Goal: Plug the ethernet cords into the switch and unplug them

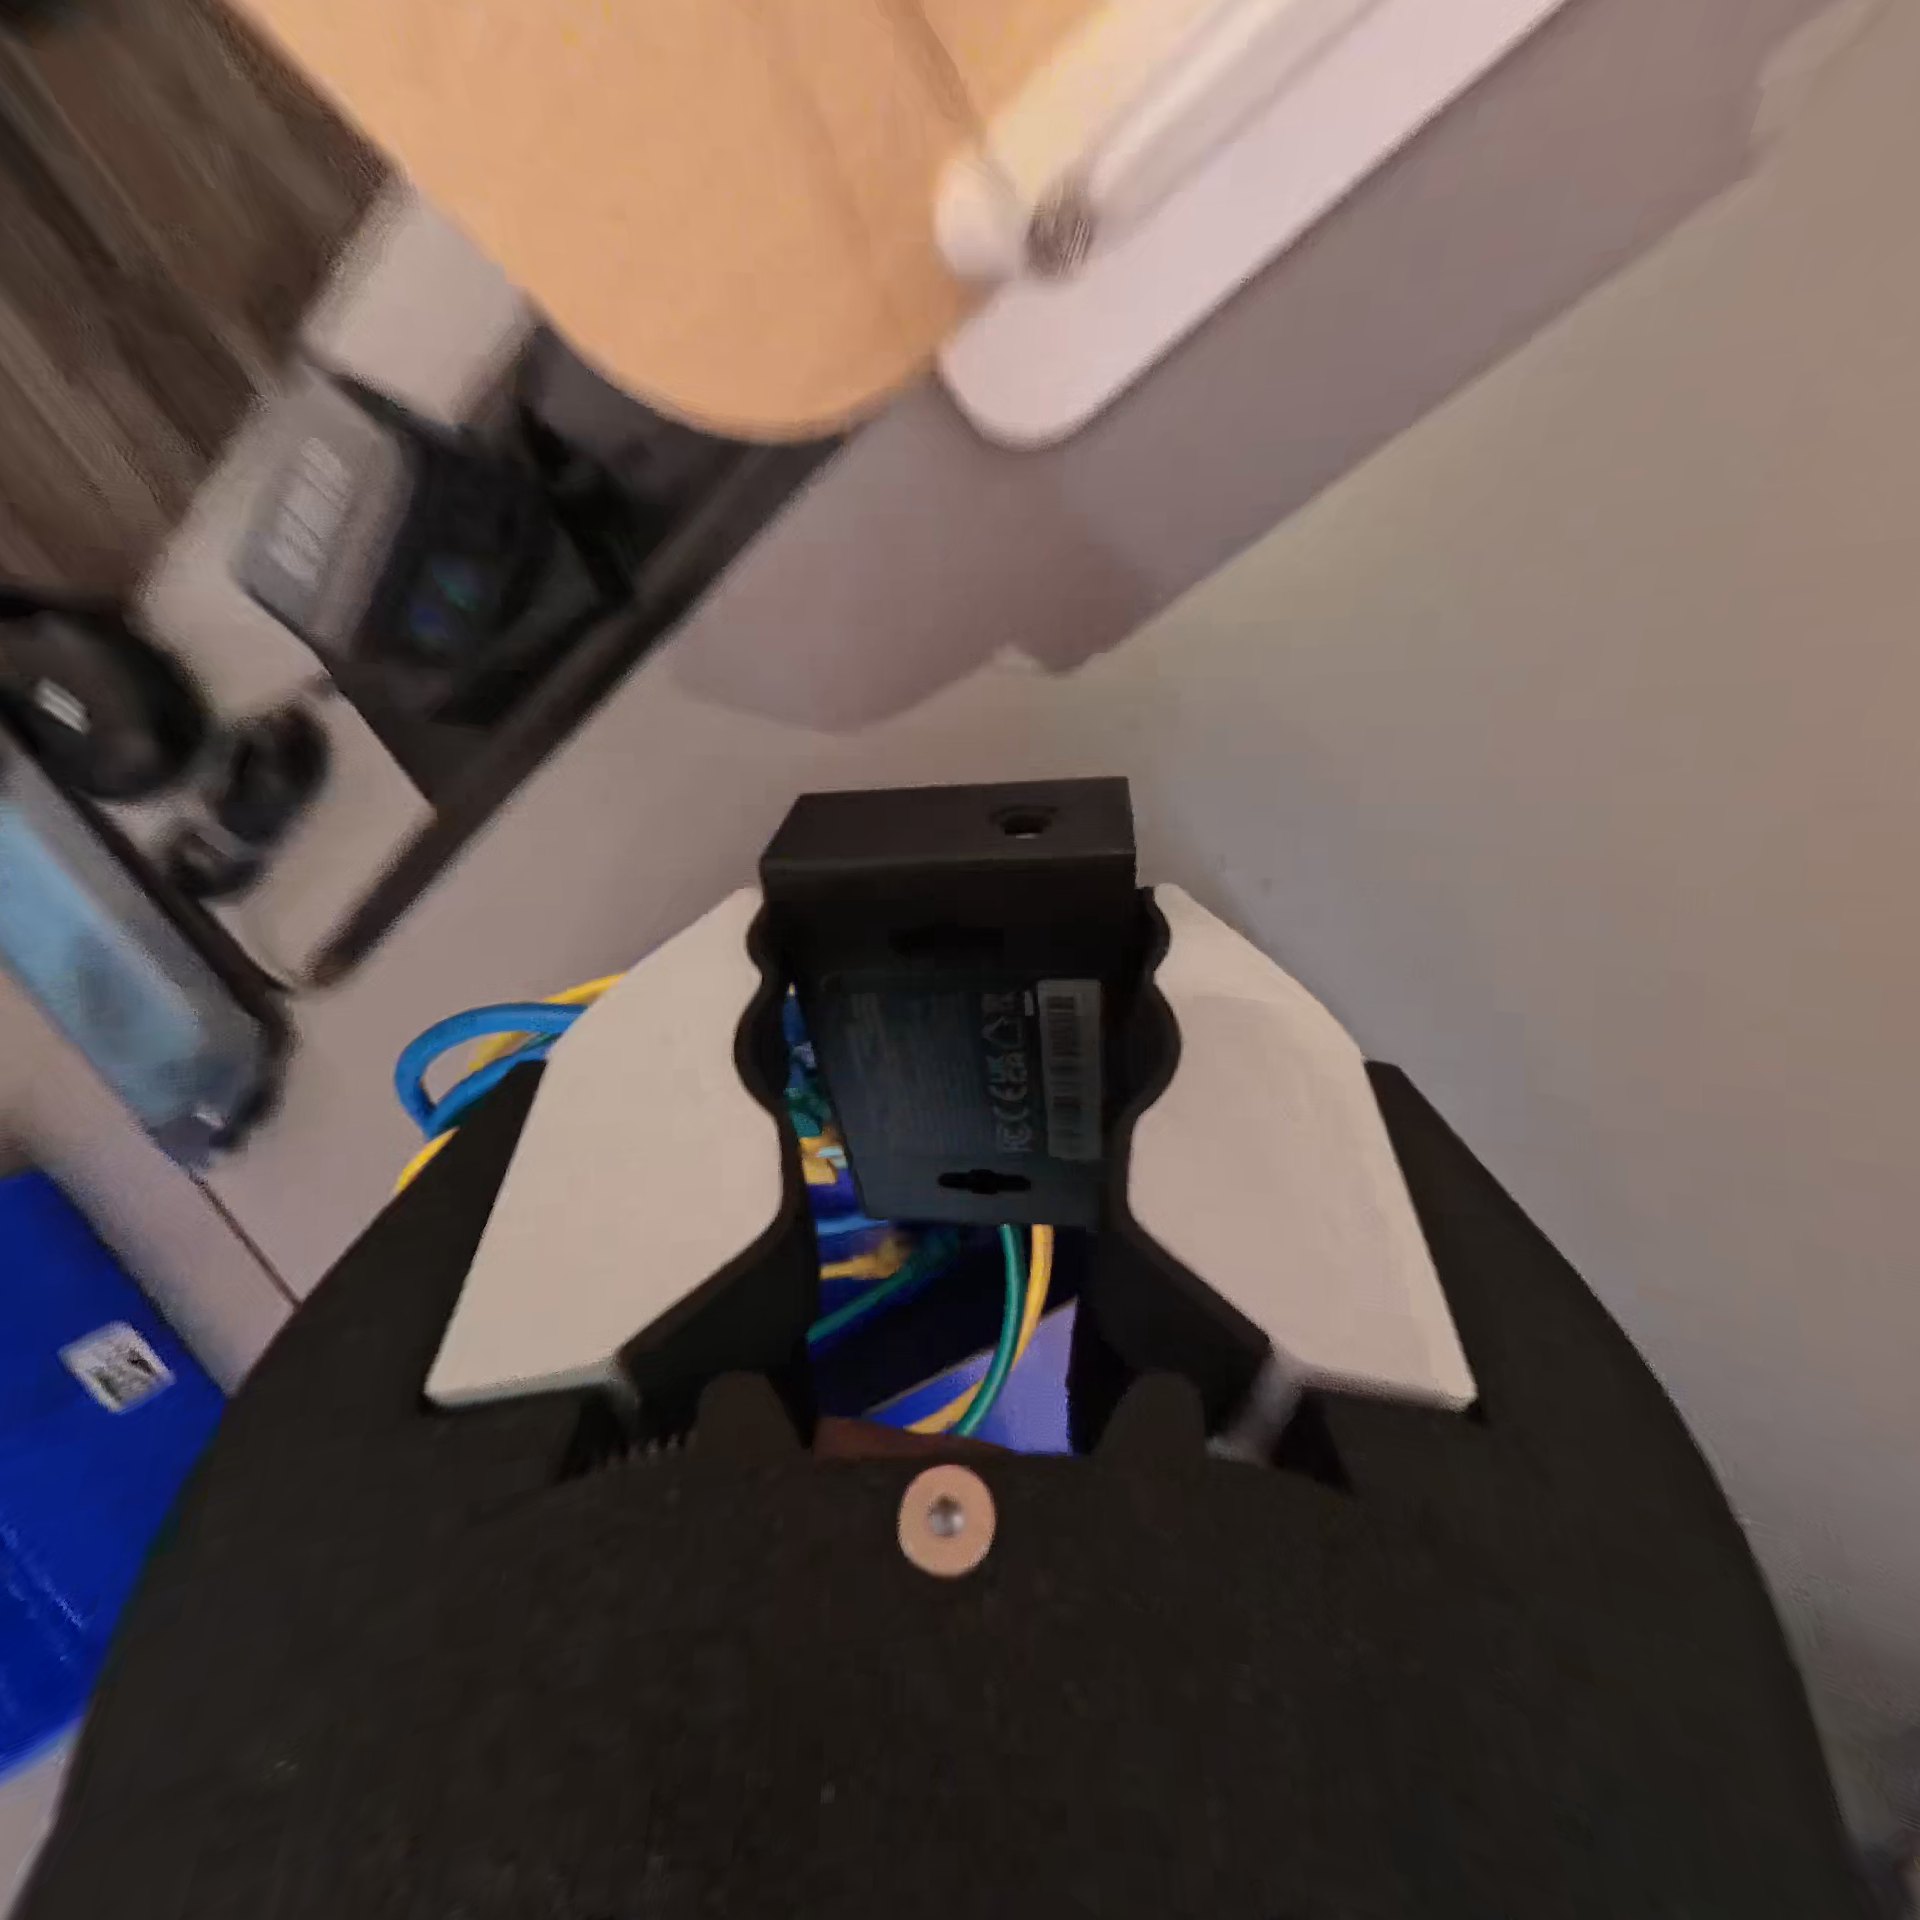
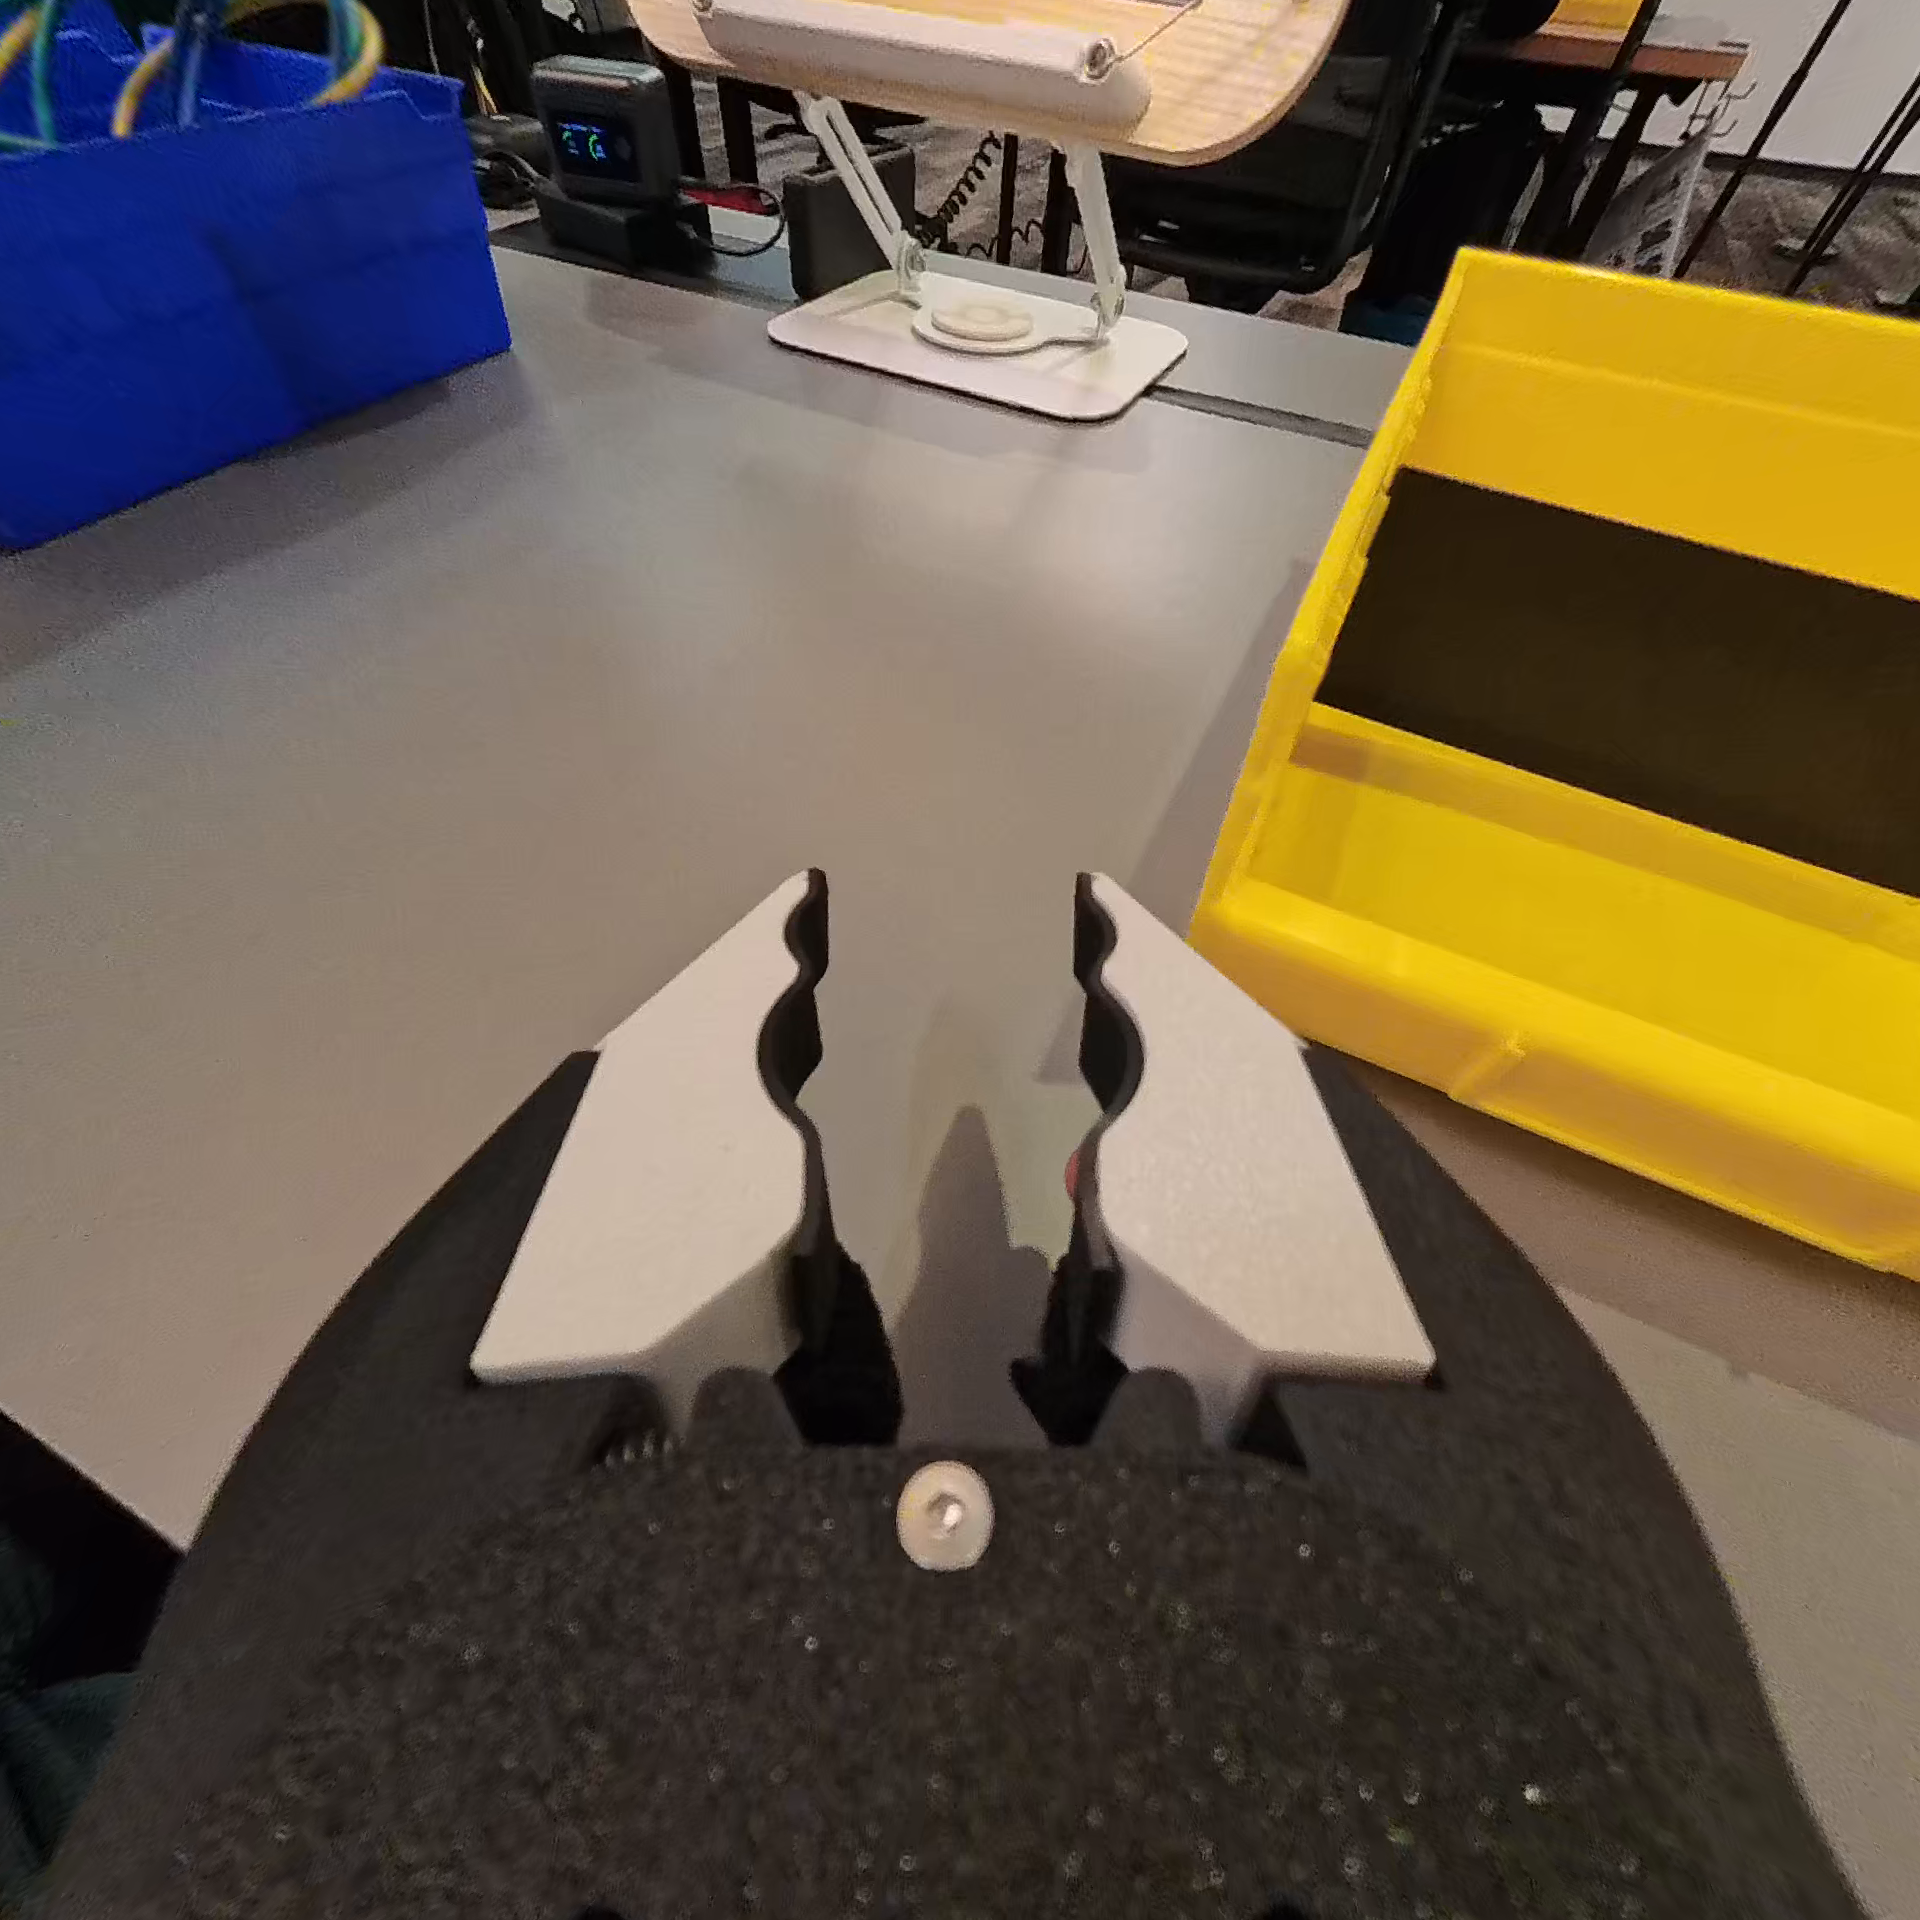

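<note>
Switch, a small black plastic box [image 1: 961,1023], sits clamped between my left gripper [image 1: 954,914] jaws, underside up, above tangled blue, yellow and green cords [image 1: 468,1060]. It looks light, rigid, smooth-sided; I hold its flanks. My right gripper [image 2: 951,904] jaws gape empty over the grey counter [image 2: 520,727].

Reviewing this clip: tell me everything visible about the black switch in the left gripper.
The switch is a small black box, matte, plastic by the look of it. The left gripper clamps it between its two pale fingers, lifted and tilted, underside toward the camera. That face carries a printed label with a barcode sticker and two keyhole mounting slots. The far end face has one small round socket. Its ports are out of sight. Blue, yellow and green cords lie below it; whether any is plugged in cannot be told.
</note>
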Demonstrator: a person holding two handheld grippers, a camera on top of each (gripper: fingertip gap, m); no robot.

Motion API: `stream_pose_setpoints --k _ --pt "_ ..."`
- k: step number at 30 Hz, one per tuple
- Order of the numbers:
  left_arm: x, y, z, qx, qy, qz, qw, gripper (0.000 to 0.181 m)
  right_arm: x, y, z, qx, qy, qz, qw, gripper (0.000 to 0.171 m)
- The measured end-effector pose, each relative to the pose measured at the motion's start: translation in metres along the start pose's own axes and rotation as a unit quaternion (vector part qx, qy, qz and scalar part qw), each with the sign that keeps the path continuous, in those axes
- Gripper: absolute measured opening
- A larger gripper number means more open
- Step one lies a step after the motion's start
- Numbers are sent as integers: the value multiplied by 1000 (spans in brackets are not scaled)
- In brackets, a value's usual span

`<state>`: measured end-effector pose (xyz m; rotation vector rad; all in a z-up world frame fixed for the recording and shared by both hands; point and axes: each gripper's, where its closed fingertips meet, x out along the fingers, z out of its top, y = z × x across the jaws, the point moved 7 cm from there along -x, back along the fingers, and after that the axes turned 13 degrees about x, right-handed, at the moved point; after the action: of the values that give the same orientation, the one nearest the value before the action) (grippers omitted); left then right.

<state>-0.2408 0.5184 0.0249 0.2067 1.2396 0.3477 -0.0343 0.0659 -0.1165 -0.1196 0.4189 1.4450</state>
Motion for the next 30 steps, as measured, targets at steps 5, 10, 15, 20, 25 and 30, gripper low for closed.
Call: stream_pose_setpoints --k 5,10,15,20,25,30 --pt "-122 -17 40 122 -128 146 973 63 1 5 1 -10 -2 1 1000 46" --pt "-228 -73 73 254 -219 235 912 63 0 5 2 -8 -5 0 1000 46" --pt "-266 -161 80 408 -275 171 853 62 -5 1 5 21 -14 16 1000 46" --pt "-198 -234 44 559 -178 119 801 63 -12 8 10 67 -13 94 993 46" --pt "-100 -288 -20 712 -45 107 693 63 -15 19 12 100 3 173 980 46" --pt "-58 -317 -58 785 -58 113 606 0 -7 22 2 85 29 165 982 46"
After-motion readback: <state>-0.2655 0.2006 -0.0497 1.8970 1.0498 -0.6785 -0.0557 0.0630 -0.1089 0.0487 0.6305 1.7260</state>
